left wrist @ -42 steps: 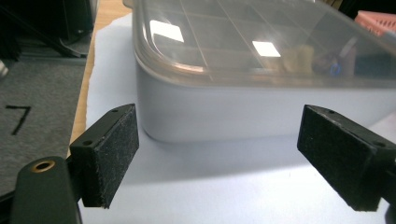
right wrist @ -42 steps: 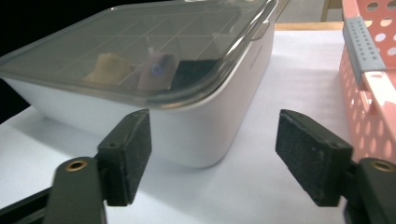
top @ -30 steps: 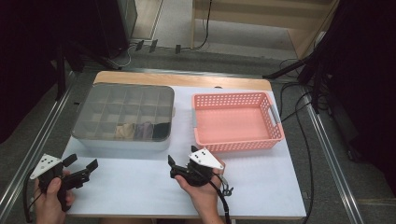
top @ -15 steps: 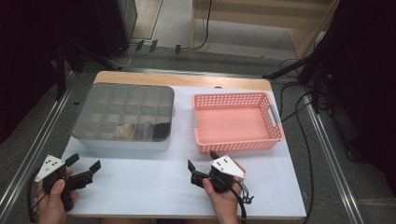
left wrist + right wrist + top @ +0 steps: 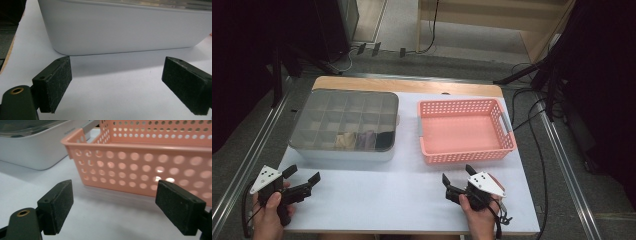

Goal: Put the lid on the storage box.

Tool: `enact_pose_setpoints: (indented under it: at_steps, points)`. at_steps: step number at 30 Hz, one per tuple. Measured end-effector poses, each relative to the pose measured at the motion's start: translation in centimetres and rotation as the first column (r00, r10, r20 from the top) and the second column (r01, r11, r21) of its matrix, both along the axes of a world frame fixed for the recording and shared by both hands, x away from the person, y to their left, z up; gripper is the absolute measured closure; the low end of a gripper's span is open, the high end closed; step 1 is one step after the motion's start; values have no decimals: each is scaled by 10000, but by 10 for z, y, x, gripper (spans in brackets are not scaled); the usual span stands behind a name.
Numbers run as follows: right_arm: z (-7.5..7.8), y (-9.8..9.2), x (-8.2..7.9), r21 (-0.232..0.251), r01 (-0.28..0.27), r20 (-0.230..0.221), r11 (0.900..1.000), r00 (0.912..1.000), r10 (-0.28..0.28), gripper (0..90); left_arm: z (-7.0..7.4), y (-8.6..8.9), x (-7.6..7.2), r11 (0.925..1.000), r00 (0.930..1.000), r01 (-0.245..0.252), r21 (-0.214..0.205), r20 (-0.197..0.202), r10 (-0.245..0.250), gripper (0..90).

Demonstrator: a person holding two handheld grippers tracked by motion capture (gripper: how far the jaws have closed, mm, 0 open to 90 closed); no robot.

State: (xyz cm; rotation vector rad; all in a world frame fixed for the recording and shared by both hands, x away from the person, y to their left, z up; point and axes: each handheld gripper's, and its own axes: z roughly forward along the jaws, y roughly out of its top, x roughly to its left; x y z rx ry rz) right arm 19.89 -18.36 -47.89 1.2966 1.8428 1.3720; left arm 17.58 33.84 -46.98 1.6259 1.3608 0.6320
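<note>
- The desk (image 5: 407, 200) carries two containers ahead of the fingers: a grey-white compartment box (image 5: 344, 125) with a clear lid in front of the left gripper (image 5: 302, 184), and a pink perforated basket (image 5: 466, 131) in front of the right gripper (image 5: 457, 185).
- Both grippers have their fingers spread wide and hold nothing; each sits low at the near edge of the desk, apart from its container.
- Through the lid, a few folded items lie in the box's near row, beyond and above the left fingers (image 5: 53, 83); what they are I cannot tell.
- The step looks like opening the box: I judge it best to raise the left fingers to the lid's rim, grip it squarely, and lift evenly.
- The right fingers (image 5: 58, 205) face the basket's near left corner; keep them clear of it.
</note>
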Motion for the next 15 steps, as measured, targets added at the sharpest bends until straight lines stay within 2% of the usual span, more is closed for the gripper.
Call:
enact_pose_setpoints:
  at_steps: [5, 15]
  points:
    - [-4, -21, -1, 46, 272, -141, 9996, 9995, -272, 156, 0, -3, -1, 9989, 9996, 261, 402, 106, -265, 92]
    - [-10, -65, -4, 88, 1008, -339, 9949, 9944, -1004, 156, 0, -3, -1, 9992, 9997, 230, 326, 93, -233, 92]
